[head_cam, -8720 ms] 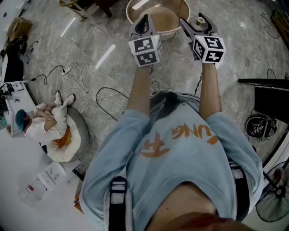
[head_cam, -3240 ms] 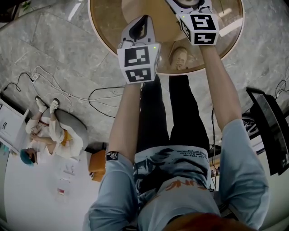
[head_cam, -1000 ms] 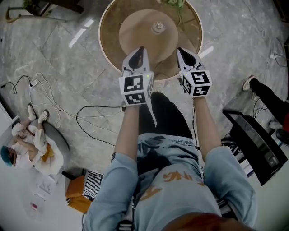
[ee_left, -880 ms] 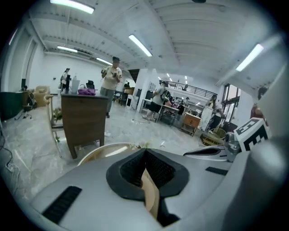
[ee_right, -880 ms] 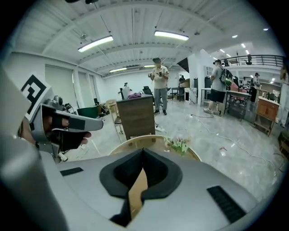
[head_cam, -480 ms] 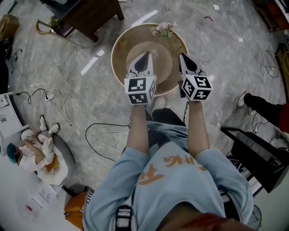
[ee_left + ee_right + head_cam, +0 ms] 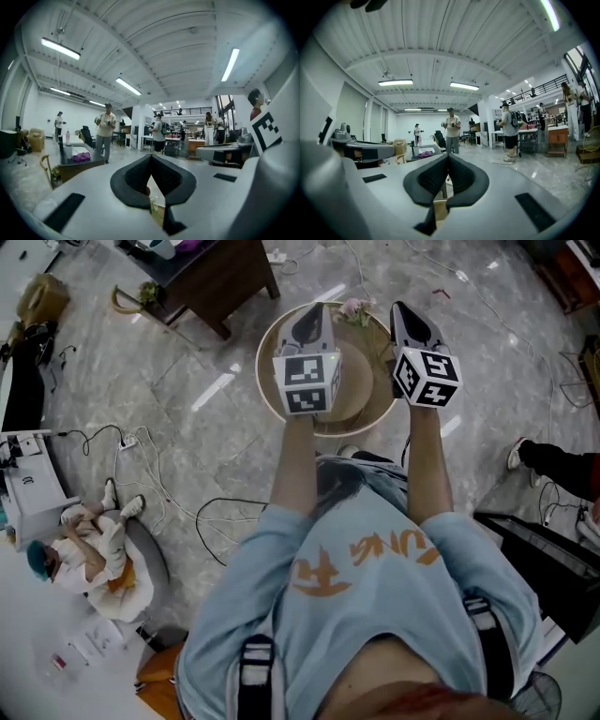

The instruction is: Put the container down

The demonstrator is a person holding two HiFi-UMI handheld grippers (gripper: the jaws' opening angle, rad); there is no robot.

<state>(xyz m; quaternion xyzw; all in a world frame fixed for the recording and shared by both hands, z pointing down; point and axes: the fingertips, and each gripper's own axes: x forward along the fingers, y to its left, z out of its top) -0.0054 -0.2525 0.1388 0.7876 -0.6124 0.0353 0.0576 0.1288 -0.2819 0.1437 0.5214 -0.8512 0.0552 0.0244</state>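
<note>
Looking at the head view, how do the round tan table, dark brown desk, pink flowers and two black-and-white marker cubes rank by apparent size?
1. Round tan table
2. Dark brown desk, partly cut off
3. Black-and-white marker cubes, alike; nearness to the camera enlarges them
4. Pink flowers

Pale-blue T-shirt, orange lettering, dark shoulder straps — grey, black-padded left claw and right claw

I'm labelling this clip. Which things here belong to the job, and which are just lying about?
Job: left gripper and right gripper, both shut and empty; round tan table beneath them; container not made out.
Lying about: dark wooden desk, pink flowers, seated person in white.
</note>
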